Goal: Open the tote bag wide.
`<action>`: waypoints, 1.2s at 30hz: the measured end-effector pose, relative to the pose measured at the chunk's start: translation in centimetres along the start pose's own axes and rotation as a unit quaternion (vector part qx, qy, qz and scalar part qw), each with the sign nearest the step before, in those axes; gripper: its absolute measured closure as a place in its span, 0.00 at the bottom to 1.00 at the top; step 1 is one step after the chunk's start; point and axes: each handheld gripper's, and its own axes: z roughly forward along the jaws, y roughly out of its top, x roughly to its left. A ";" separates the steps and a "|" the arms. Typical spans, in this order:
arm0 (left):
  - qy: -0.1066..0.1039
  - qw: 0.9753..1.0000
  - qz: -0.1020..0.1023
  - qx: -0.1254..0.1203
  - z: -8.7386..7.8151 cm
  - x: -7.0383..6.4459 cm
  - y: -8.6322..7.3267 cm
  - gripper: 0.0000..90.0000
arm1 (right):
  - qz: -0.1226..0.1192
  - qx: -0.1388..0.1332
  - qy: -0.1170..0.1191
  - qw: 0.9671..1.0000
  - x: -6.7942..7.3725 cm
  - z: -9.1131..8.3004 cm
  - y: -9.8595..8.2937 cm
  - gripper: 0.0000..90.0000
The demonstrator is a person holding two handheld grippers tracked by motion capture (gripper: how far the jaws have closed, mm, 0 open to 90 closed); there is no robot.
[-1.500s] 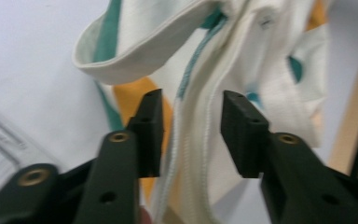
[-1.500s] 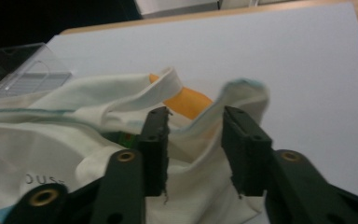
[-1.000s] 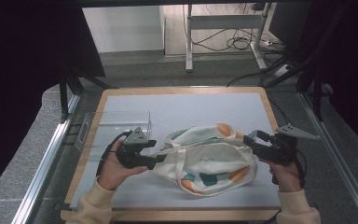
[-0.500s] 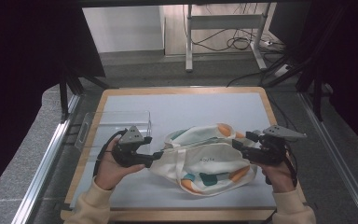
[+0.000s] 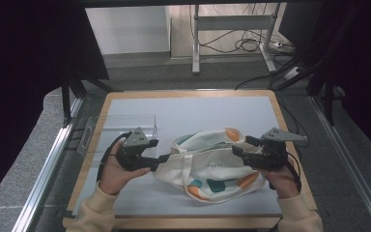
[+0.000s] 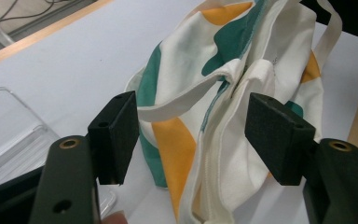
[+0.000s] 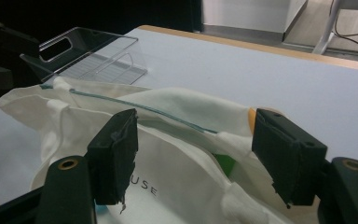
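A clear tray [image 5: 118, 130] sits at the far left of the tabletop [image 5: 198, 108]. Just beside it the left tongs [image 5: 164, 158] stand wide open at the left end of the bag [image 5: 207, 166], gripping nothing; they have barely shifted in the last second. The bag, white cloth with orange and green patches, lies crumpled at the middle of the tabletop, its shape unchanged. The right tongs [image 5: 237, 151] have drawn in from the right until they meet the bag's right end. In their own view the pads [image 7: 114, 151] gape over the cloth, clamping nothing. Both ends look lined up for a pinch, not yet made.
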 end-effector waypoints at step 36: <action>-0.076 0.994 0.042 0.071 6.8 0.0 4.9 0.62 | -0.004 0.005 0.024 1.000 0.3 0.0 -0.2 0.35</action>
